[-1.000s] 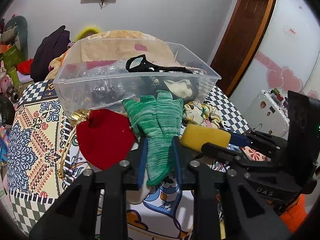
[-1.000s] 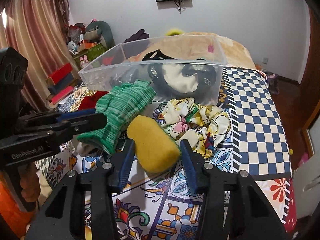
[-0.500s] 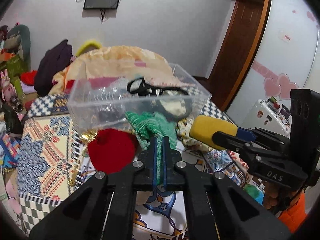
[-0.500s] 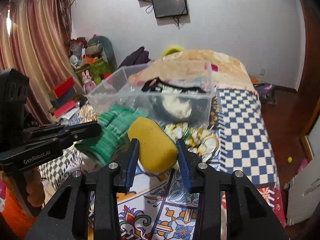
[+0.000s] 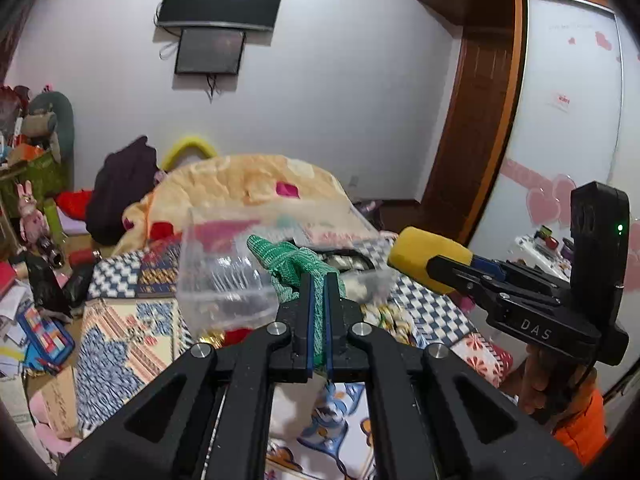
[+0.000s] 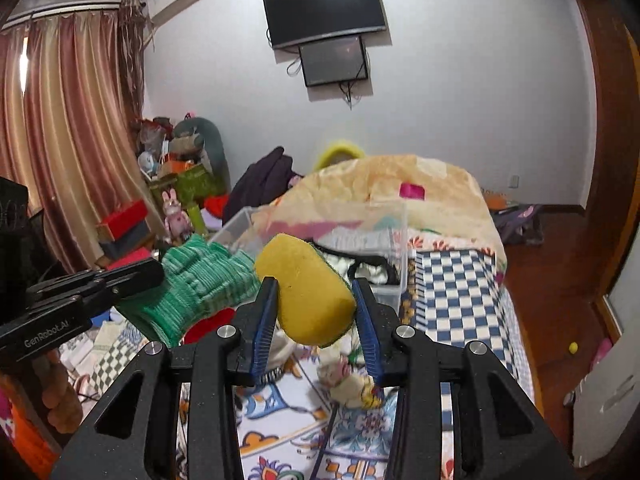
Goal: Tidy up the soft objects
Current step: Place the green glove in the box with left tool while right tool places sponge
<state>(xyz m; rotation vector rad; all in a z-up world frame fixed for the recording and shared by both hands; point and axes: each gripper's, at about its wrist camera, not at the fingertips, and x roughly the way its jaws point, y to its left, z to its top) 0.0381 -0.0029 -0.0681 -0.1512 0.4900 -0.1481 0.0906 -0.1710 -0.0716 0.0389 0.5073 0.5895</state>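
My left gripper [image 5: 319, 280] is shut on a green knitted glove [image 5: 290, 260] and holds it up in front of the clear plastic bin [image 5: 224, 280]. The glove also shows in the right wrist view [image 6: 200, 288]. My right gripper [image 6: 316, 292] is shut on a yellow sponge [image 6: 306, 288], lifted above the patterned bedspread [image 6: 280, 432]; the sponge shows at the right in the left wrist view [image 5: 428, 256]. The bin [image 6: 394, 248] holds black and white fabric items. A red pouch [image 5: 238, 336] lies below the glove, partly hidden.
A floral scrunchie [image 6: 348, 380] lies on the bedspread under my right gripper. A peach quilt [image 5: 248, 192] is heaped behind the bin. Clutter and boxes [image 6: 128, 224] stand at the left by the curtain. A wardrobe [image 5: 568, 128] is at the right.
Both grippers have risen from the bedspread, carrying the glove and the sponge upward. The left jaws closed on the glove. The bin now sits lower in both views.
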